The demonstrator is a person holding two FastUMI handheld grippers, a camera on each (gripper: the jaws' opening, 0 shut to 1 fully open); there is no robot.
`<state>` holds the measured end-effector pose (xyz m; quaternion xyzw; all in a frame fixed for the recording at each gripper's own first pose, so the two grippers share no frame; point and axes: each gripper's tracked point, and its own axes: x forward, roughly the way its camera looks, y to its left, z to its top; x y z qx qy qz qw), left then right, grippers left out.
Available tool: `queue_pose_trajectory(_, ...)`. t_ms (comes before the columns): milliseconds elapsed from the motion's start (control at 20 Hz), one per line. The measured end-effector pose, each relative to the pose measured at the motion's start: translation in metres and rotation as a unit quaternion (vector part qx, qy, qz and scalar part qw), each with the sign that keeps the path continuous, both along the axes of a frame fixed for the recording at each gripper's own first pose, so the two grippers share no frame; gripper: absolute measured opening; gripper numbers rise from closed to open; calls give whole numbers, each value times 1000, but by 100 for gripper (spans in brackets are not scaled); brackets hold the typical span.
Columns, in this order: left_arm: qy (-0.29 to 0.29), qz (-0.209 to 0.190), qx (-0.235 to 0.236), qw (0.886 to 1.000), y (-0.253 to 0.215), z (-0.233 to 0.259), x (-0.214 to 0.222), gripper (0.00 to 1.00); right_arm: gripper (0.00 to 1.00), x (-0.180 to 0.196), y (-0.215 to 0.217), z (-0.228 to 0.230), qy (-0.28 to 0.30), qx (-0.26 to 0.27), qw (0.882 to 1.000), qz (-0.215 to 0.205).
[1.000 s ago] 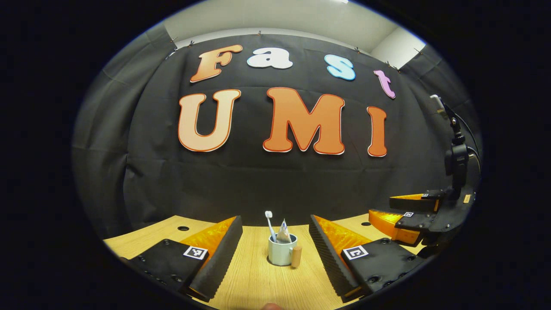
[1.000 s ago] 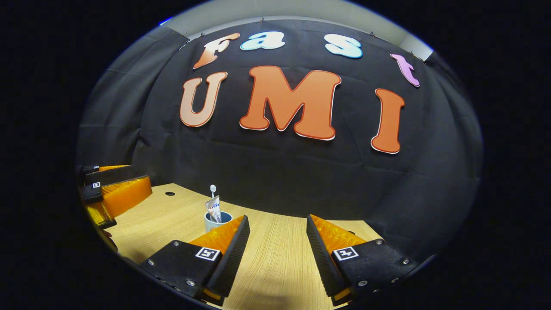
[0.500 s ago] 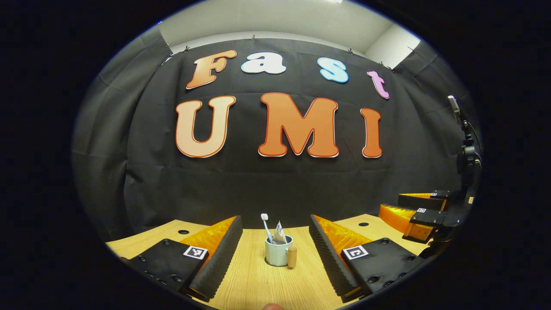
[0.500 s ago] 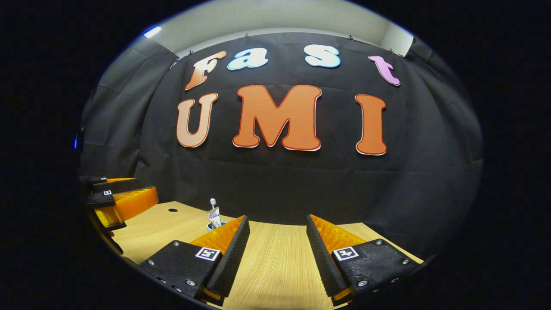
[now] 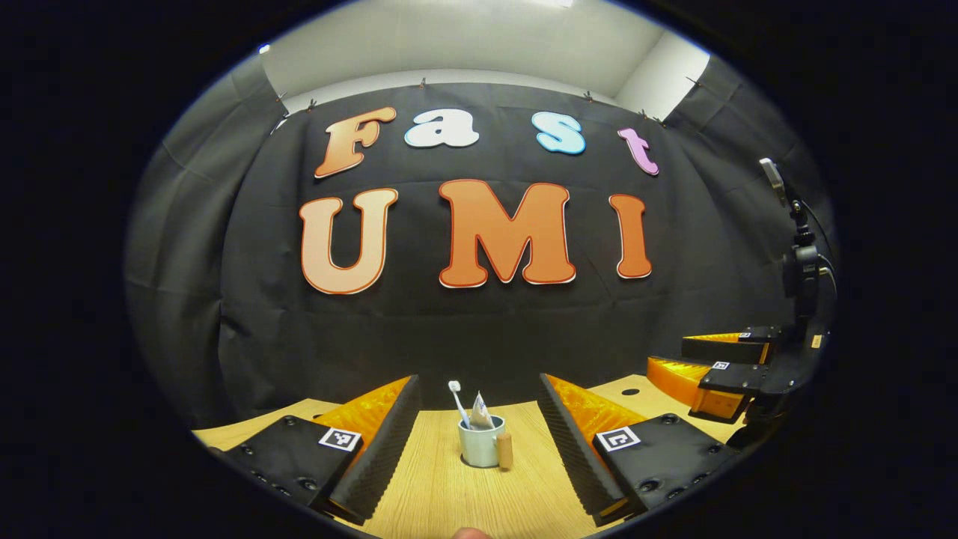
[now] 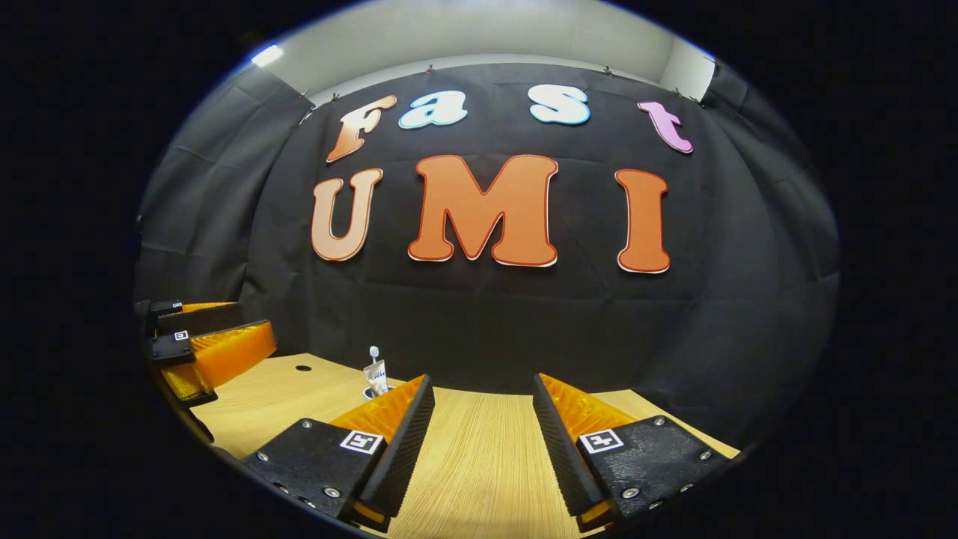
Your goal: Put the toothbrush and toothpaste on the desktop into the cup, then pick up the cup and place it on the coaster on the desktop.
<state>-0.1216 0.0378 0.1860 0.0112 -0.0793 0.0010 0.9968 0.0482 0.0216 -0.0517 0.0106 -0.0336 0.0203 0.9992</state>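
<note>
A pale cup (image 5: 479, 449) with a wooden handle (image 5: 505, 451) stands upright on the wooden desktop (image 5: 464, 501). A white toothbrush (image 5: 456, 400) and a toothpaste tube (image 5: 479, 413) stick up out of it. My left gripper (image 5: 478, 389) is open, well back from the cup, which sits centred between its fingers farther off. In the right gripper view the toothpaste tube (image 6: 376, 376) and toothbrush (image 6: 373, 350) rise behind the left finger, which hides most of the cup (image 6: 368, 392). My right gripper (image 6: 483, 385) is open with bare desktop (image 6: 479, 464) between its fingers.
The right gripper (image 5: 666, 355) hovers open over the desktop's right side in the left gripper view. The left gripper (image 6: 256, 322) shows at the left edge of the right gripper view. Small round holes (image 5: 630, 391) (image 6: 303, 367) mark the desktop near the black cloth wall.
Both grippers have drawn back from the cup, which looks smaller and farther off. The right gripper view has levelled out. Cup, toothbrush and toothpaste stay where they were.
</note>
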Motion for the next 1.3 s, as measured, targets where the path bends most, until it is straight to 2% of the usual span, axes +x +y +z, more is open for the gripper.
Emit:
queue_pose_trajectory(300,13,2,-14,1000,1,-4,2,99,80,-5,3,-3,9,1,1000,8)
queue_pose_trajectory(650,30,-7,-37,999,5,-13,6,99,80,-11,-9,7,4,-16,1000,-4)
queue_pose_trajectory(1000,8,8,-1,1000,6,0,6,99,80,-12,-6,8,-10,-30,999,-3)
queue_pose_trajectory(1150,6,18,1,1000,9,-1,6,99,80,-9,-2,3,-6,-19,1000,8)
queue_pose_trajectory(1300,6,28,-5,1000,13,-2,5,99,80,-9,-3,1,-6,-30,999,10)
